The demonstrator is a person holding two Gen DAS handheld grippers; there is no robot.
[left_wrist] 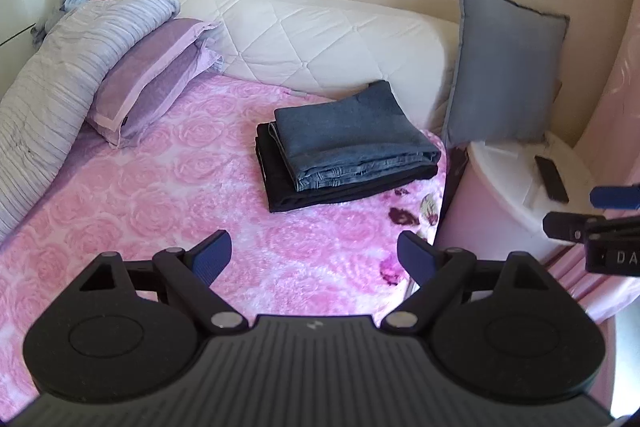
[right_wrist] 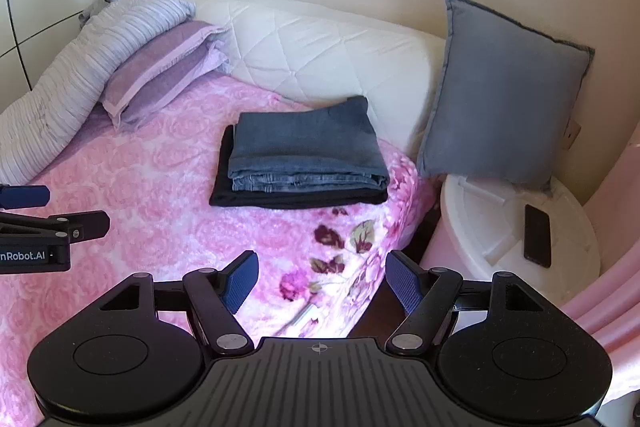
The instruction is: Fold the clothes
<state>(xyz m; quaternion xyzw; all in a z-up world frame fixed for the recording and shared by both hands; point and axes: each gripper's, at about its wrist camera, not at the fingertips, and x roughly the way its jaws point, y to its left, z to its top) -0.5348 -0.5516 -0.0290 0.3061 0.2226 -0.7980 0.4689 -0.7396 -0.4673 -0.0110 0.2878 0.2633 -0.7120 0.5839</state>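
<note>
Folded blue jeans (left_wrist: 352, 137) (right_wrist: 306, 149) lie on top of a folded black garment (left_wrist: 280, 187) (right_wrist: 280, 199) on the pink rose-patterned bedspread (left_wrist: 160, 195) (right_wrist: 160, 179), near the bed's right edge. My left gripper (left_wrist: 316, 255) is open and empty, held above the bedspread in front of the stack. My right gripper (right_wrist: 322, 279) is open and empty, above the bed's flowered right edge. The right gripper also shows at the right edge of the left wrist view (left_wrist: 600, 219), and the left gripper at the left edge of the right wrist view (right_wrist: 48, 215).
A purple pillow (left_wrist: 148, 87) and a striped duvet (left_wrist: 52, 75) lie at the back left. A white quilted bolster (left_wrist: 320, 35) lines the wall. A grey cushion (right_wrist: 504, 99) stands on a white round table (right_wrist: 500, 239) with a dark phone (right_wrist: 538, 235).
</note>
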